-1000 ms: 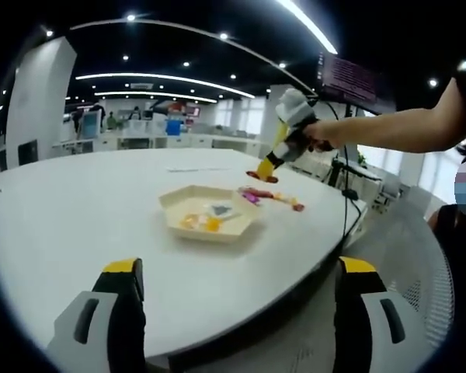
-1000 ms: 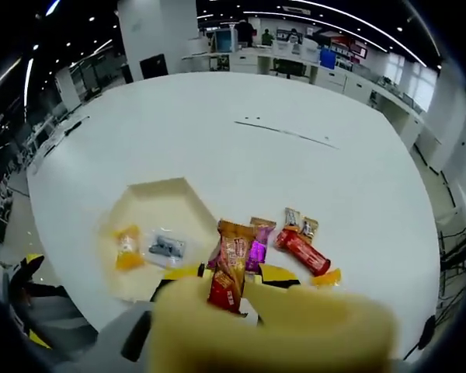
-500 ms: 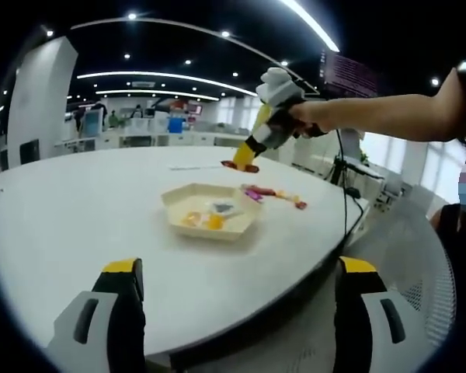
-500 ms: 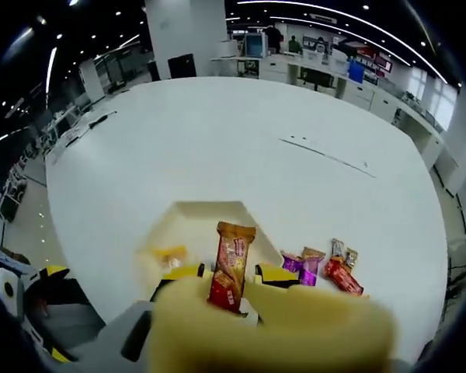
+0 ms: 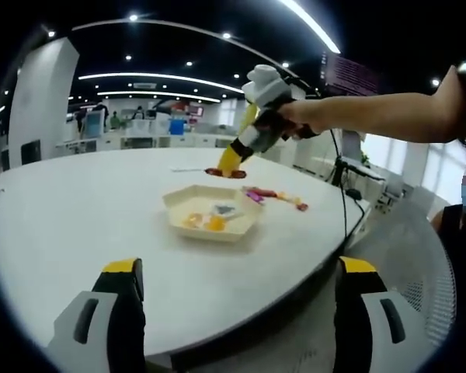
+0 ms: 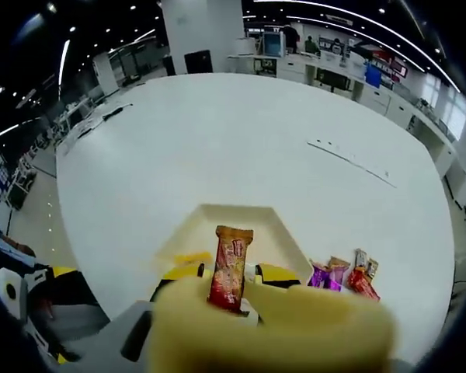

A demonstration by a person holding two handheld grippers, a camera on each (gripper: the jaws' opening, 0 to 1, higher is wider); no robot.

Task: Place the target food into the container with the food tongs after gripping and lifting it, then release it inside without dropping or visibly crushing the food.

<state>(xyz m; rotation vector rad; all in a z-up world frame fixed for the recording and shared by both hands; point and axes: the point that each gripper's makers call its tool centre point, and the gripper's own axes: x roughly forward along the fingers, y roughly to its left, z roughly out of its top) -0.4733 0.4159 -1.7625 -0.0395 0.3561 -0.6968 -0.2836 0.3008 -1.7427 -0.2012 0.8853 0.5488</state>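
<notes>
We are seeing a brown and red printed snack wrapper (image 6: 231,266) with small pale lettering, between the pale yellow tongs (image 6: 272,330). The shallow hexagonal tray (image 5: 180,209) is showing a cream colour, and inside it are lying orange sweets (image 5: 203,222) and one clear packet with a dark grey centre (image 5: 221,209). The round table top (image 6: 217,148) is looking plain white. Beside the tray, small packets in purple, red and brown (image 6: 343,274) are shining. The left gripper (image 5: 237,311) is wearing yellow tips over black and grey bodies.

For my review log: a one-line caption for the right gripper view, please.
Right gripper holds an orange snack bar in yellow tongs above the hexagonal tray.
</notes>
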